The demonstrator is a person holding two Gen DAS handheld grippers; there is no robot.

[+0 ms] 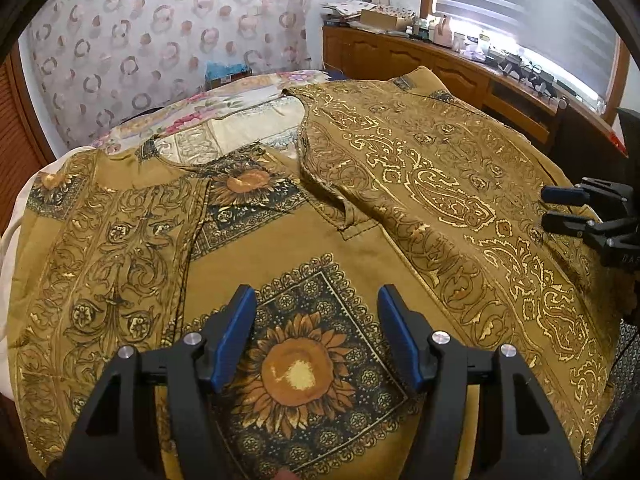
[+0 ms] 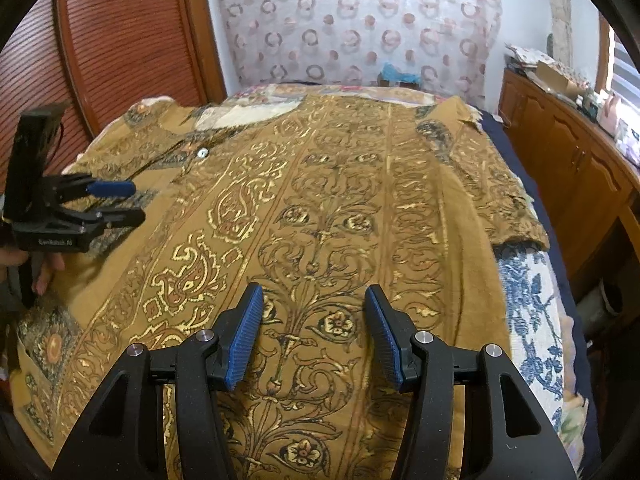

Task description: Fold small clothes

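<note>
A mustard-brown shirt (image 1: 400,168) with gold paisley and sunflower prints lies spread over the bed. In the left wrist view my left gripper (image 1: 317,300) hovers open just above a sunflower panel (image 1: 298,376), with nothing between its blue pads. The right gripper (image 1: 545,207) shows at the right edge, also open over the cloth. In the right wrist view the shirt (image 2: 340,208) fills the bed and my right gripper (image 2: 314,296) stands open above its scrollwork band, holding nothing. The left gripper (image 2: 138,202) is at the shirt's left side, with a hand (image 2: 36,276) on its handle.
A floral bed cover (image 2: 532,312) shows beyond the shirt's right edge. A wooden cabinet (image 2: 568,152) with clutter on top runs along the right under window blinds (image 1: 520,8). A louvred wooden door (image 2: 132,40) stands left, a patterned curtain (image 1: 160,32) behind the bed.
</note>
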